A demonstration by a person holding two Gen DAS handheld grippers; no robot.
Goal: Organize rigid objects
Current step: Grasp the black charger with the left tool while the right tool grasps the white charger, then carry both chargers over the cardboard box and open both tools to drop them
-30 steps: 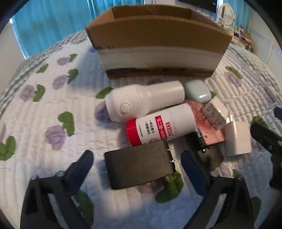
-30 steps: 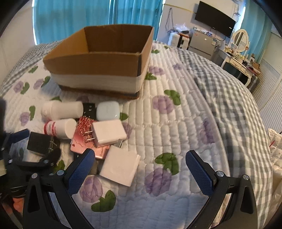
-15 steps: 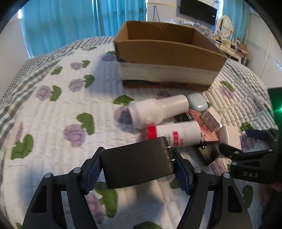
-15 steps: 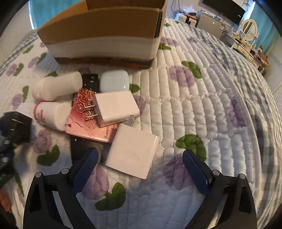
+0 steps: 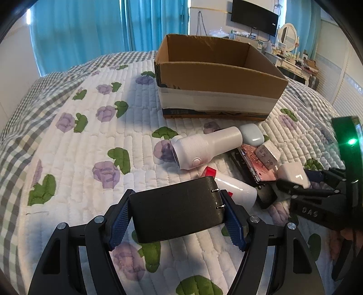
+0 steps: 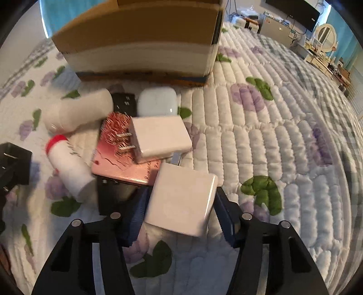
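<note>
My left gripper (image 5: 177,217) is shut on a black power adapter (image 5: 177,211) and holds it above the quilt. An open cardboard box (image 5: 217,74) stands beyond it on the bed. My right gripper (image 6: 179,208) has closed around a flat white charger block (image 6: 181,199) that lies on the quilt; both pads touch its sides. It also shows in the left wrist view (image 5: 293,173). A white plug adapter (image 6: 161,138), a pink case (image 6: 127,168), a white earbud case (image 6: 157,102), a white device (image 6: 79,113) and a red-capped white bottle (image 6: 70,168) lie in a pile.
A black box (image 6: 113,195) lies under the pink case, by my right gripper's left finger. The quilt with purple flowers (image 6: 283,136) stretches to the right. Furniture and a TV (image 5: 254,15) stand beyond the bed.
My left gripper closed on the black adapter and lifted it. My right gripper moved forward and down to the white charger block and closed on it.
</note>
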